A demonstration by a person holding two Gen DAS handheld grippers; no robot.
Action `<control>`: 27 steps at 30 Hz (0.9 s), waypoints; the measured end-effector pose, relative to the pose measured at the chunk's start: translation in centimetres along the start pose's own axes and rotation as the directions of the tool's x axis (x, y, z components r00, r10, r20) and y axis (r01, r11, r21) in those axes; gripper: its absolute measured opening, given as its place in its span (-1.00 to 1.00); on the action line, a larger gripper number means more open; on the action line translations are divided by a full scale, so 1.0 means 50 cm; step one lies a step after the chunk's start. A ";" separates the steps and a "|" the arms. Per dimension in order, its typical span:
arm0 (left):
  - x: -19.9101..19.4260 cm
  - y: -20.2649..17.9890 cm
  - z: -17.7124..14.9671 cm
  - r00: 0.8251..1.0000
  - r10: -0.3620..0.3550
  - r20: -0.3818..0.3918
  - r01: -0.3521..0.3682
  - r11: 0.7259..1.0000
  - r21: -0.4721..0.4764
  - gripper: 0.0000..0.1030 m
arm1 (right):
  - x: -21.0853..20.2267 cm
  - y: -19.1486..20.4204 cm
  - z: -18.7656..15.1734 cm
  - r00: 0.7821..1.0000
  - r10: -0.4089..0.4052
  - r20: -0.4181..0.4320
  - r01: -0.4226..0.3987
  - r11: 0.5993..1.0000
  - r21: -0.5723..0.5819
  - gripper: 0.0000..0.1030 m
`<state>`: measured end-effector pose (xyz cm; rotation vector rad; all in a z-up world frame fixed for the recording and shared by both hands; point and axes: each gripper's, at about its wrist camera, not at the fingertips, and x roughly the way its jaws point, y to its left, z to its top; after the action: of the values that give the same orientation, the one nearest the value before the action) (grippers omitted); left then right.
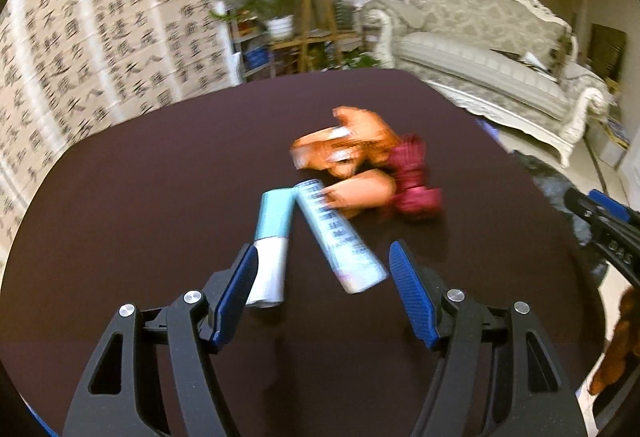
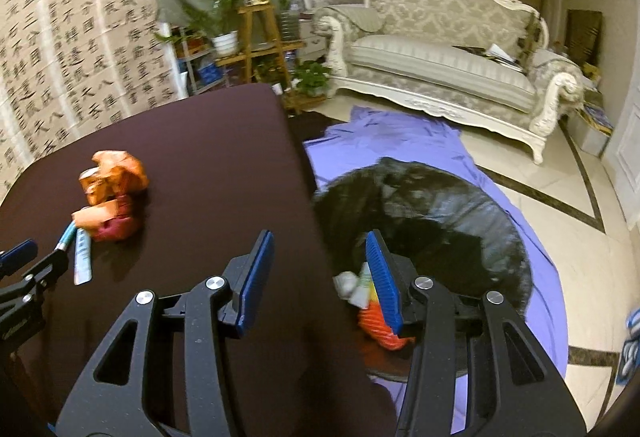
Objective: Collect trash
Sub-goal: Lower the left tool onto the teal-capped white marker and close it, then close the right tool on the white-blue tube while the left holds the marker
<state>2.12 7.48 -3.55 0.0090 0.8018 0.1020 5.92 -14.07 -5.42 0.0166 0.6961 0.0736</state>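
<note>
1. Left wrist view is smeared by motion blur, so the print on the two tubes and the crumpled wrappers cannot be read; my right gripper (image 1: 600, 225) shows only as a black and blue sliver at the picture's right edge.
2. My left gripper (image 1: 322, 277) is spread wide and holds nothing. Its left pad sits just beside the teal-and-white tube (image 1: 270, 245), though I cannot tell whether they touch. The white printed tube (image 1: 340, 237) lies between the fingers, apart from both pads.
3. Both tubes lie on the dark brown table (image 1: 140, 197) near its middle, their far ends close together. Beyond them sits a heap of orange wrappers (image 1: 344, 145) with crumpled dark red packaging (image 1: 412, 177) against its right side.
4. Right wrist view shows my right gripper (image 2: 320, 273) also wide open and empty, straddling the table's right edge.
5. Beside that edge, on a purple sheet (image 2: 380, 141) spread over the floor, stands a bin lined with a black trash bag (image 2: 440, 205). Trash already lies in it, an orange wrapper (image 2: 376, 325) and something pale, both partly hidden behind my right finger.
6. My left gripper (image 2: 20, 269) is cut off at the left edge of this view, close to the tubes.
</note>
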 end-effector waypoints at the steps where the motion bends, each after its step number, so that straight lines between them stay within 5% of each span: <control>1: 0.007 0.012 -0.001 1.000 0.002 -0.010 -0.002 1.000 -0.017 0.29 | -0.001 0.014 0.001 1.000 0.008 0.000 -0.008 1.000 -0.012 -0.09; 11: 0.045 0.043 0.004 0.996 -0.031 -0.078 0.028 0.999 -0.046 0.00 | -0.004 0.086 0.006 0.999 0.042 -0.016 -0.043 0.997 -0.068 -0.09; 18: 0.045 0.055 -0.009 0.995 -0.045 -0.084 0.042 0.998 -0.041 -0.59 | -0.002 0.129 0.003 0.997 0.066 -0.029 -0.069 0.992 -0.107 -0.09; 27: 0.038 0.092 -0.011 0.995 -0.060 -0.074 0.056 0.997 -0.052 -0.71 | -0.004 0.190 0.001 0.994 0.105 -0.045 -0.110 0.982 -0.155 -0.09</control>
<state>2.63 12.20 -5.09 -0.0660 0.8738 0.0676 5.19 -4.61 -4.89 -0.0989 0.7239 0.2330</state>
